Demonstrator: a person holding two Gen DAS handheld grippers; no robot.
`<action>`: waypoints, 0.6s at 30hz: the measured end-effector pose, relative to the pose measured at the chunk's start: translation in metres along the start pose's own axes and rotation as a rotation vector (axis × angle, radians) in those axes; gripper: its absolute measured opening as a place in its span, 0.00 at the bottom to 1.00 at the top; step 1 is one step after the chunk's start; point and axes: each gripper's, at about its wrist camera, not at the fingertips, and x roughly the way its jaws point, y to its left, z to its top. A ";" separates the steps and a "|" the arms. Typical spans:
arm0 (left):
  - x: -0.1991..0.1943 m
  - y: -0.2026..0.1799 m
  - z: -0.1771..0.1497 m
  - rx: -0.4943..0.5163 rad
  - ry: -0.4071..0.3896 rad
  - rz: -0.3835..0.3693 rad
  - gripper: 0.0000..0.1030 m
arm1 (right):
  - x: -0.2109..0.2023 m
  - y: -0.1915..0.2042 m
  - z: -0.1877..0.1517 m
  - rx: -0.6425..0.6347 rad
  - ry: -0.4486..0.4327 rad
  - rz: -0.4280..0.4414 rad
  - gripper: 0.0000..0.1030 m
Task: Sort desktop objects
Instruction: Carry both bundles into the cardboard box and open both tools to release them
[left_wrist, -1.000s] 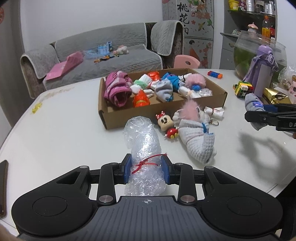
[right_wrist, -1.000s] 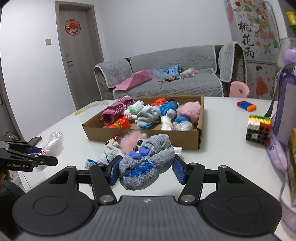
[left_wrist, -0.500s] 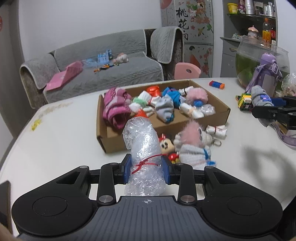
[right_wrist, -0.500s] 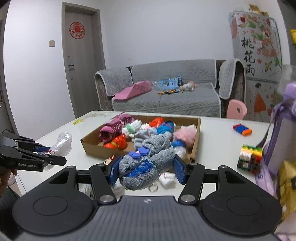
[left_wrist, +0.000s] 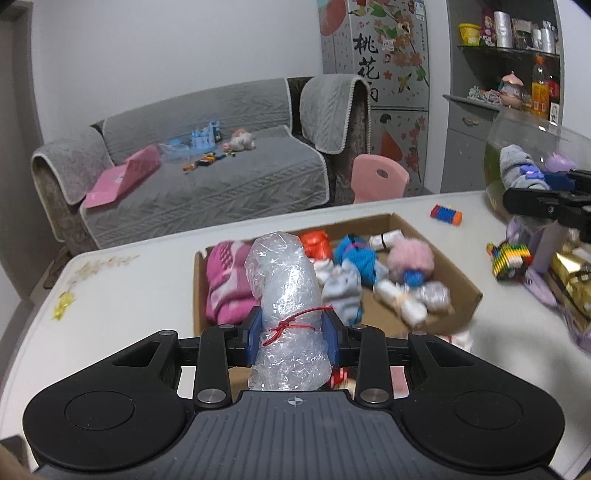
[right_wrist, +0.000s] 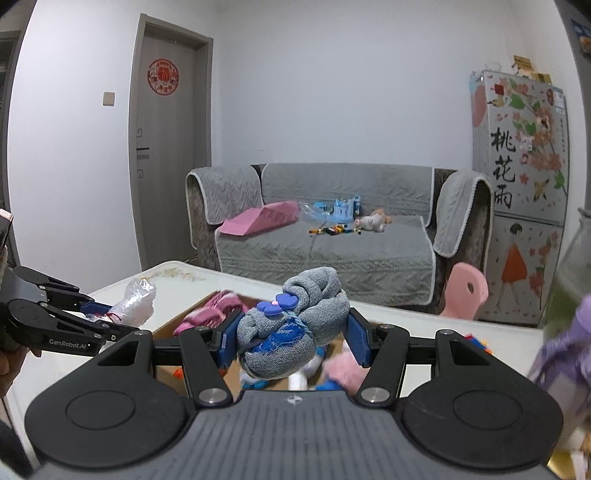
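My left gripper (left_wrist: 293, 334) is shut on a crumpled clear plastic bag (left_wrist: 284, 291) tied with a red string, held above the near end of the cardboard box (left_wrist: 469, 291). My right gripper (right_wrist: 291, 338) is shut on a rolled grey sock bundle (right_wrist: 295, 332) with a blue bow, held over the box (right_wrist: 168, 326). The box holds a pink knit item (left_wrist: 225, 280), blue and white socks and a pink fluffy toy (left_wrist: 412, 258). From the left wrist view the right gripper (left_wrist: 524, 188) shows at far right with the grey bundle (left_wrist: 515, 166). The left gripper (right_wrist: 110, 314) with the bag (right_wrist: 138, 301) shows at left in the right wrist view.
On the white table (left_wrist: 125, 295) lie a striped block toy (left_wrist: 446, 214), a bead cube (left_wrist: 511, 260), a gold packet (left_wrist: 570, 275) and a purple bottle (right_wrist: 565, 354). A glass bowl (left_wrist: 517, 147) stands at the right. A pink chair (left_wrist: 376, 177) and grey sofa (left_wrist: 221, 177) lie beyond.
Both grippers have risen and moved forward toward the box, each keeping its load. The toys lying in front of the box have slipped under the left gripper's body.
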 end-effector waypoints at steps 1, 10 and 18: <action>0.006 0.000 0.005 -0.002 0.004 -0.004 0.40 | 0.006 -0.003 0.003 -0.006 0.003 0.000 0.53; 0.071 -0.008 0.042 0.026 0.035 0.003 0.40 | 0.068 -0.012 0.008 -0.040 0.070 0.023 0.53; 0.132 -0.016 0.049 0.051 0.080 0.021 0.40 | 0.120 -0.029 0.000 -0.068 0.181 0.031 0.53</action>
